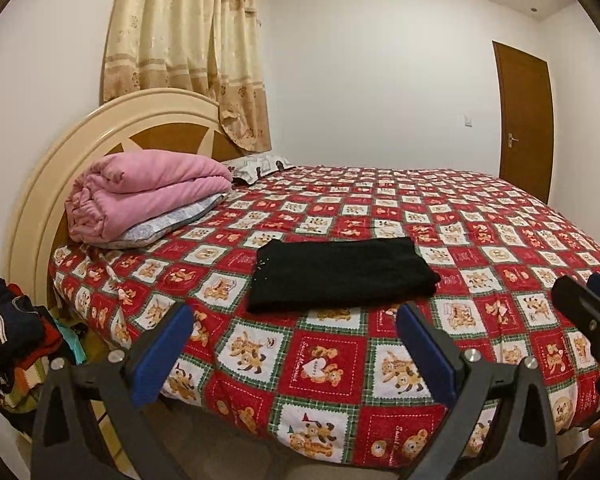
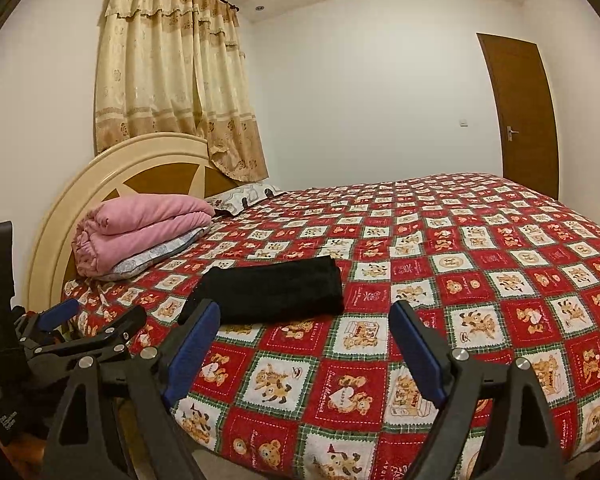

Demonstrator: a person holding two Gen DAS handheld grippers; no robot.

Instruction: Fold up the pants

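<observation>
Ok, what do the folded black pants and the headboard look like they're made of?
Black pants: soft matte cloth, possibly knit or fleece; no sheen, rounded thick fold edges. The weave is too dark to tell. Headboard: apparently wood, cream glossy painted rim with highlights, brown smooth inset panels; could be laminate.

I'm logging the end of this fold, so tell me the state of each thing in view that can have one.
Black pants: folded into a flat rectangle on the bedspread.
Pink blanket: folded, stacked on a pillow.
Brown wooden door: closed.
Cream curtain: drawn.
Left gripper: fingers open, empty.
Right gripper: fingers open, empty.
</observation>
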